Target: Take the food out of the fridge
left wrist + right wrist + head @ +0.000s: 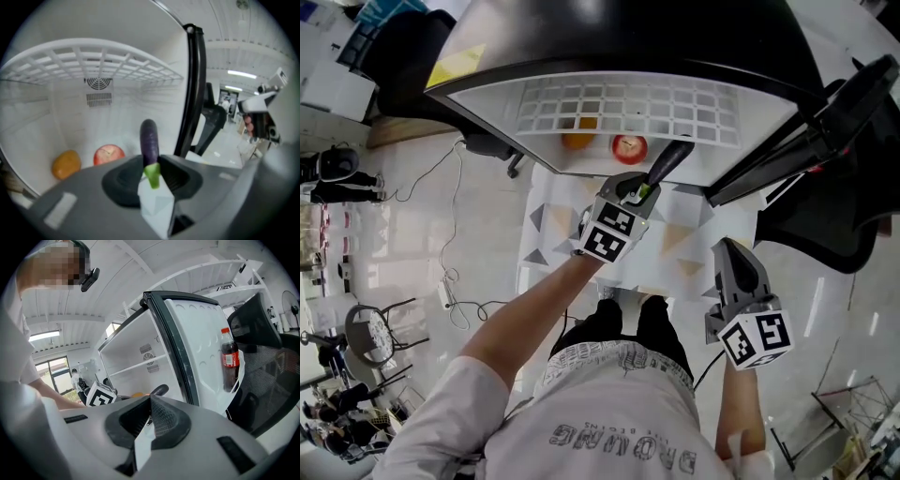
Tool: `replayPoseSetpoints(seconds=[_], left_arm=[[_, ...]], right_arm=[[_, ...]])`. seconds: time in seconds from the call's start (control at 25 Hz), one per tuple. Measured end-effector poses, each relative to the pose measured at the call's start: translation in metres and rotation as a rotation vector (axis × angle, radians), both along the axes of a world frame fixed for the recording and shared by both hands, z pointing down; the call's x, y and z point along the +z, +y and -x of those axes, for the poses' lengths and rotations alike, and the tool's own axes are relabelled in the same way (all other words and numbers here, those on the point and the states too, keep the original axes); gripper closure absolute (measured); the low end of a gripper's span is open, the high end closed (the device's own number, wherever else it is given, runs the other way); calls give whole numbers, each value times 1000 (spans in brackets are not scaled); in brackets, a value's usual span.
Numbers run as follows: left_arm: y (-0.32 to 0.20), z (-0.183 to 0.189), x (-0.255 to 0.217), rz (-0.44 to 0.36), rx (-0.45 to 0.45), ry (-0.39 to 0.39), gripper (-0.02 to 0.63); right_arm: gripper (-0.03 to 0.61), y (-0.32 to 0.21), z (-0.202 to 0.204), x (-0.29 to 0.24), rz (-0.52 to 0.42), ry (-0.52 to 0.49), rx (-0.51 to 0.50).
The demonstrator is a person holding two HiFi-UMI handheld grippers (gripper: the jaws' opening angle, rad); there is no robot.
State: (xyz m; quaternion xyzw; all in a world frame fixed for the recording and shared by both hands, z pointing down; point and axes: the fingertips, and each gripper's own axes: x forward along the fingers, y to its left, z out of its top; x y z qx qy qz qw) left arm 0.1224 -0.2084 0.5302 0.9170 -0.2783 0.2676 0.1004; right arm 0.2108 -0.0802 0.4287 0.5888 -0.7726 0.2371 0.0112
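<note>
The fridge point(628, 56) stands open in front of me, with a white wire shelf point(619, 103) across its inside. My left gripper point(645, 187) is shut on a dark purple eggplant point(667, 161) near its green stem, just outside the fridge opening. In the left gripper view the eggplant point(149, 140) sticks out forward between the pads. An orange point(66, 164) and a red apple point(108, 154) lie on the fridge floor behind it. My right gripper point(727, 246) hangs lower at the right, shut and holding nothing.
The fridge door point(187, 348) stands open at the right, with a cola bottle point(229, 359) in its rack. A black chair point(834, 197) is beside the door. A patterned mat point(553, 234) and loose cables point(450, 281) lie on the floor.
</note>
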Motion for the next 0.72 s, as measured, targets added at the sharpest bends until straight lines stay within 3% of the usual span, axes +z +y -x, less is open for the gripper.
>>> replayPoseSetpoints(seconds=[0.72], left_arm=[[46, 83, -53, -5, -26, 132, 492]], right_arm=[[591, -1, 60, -43, -88, 25, -6]])
